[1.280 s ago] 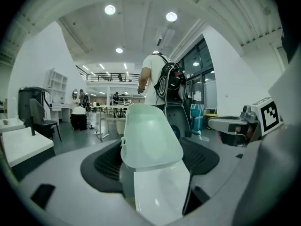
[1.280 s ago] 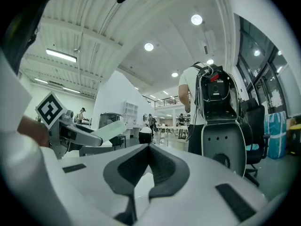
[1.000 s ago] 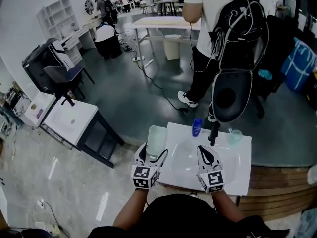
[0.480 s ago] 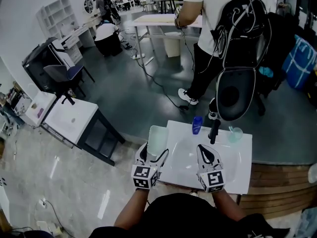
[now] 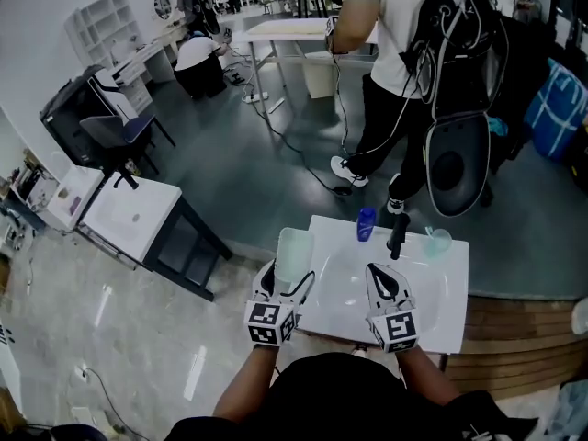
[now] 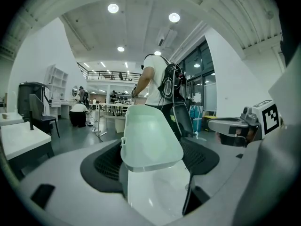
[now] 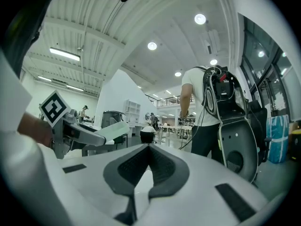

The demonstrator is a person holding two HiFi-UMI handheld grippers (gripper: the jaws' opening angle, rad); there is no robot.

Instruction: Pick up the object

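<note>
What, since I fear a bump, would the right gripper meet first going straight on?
The way looks free nearby: beyond the right gripper is open space; the backpack wearer stands right of its line. Depth unclear.

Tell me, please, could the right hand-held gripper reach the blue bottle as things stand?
Probably yes: the right hand-held gripper is shut and empty, and only bare basin lies between it and the bottle; the faucet stands aside.

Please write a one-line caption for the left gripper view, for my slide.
Left hand-held gripper holding a pale green plastic cup, with a person wearing a backpack beyond.
</note>
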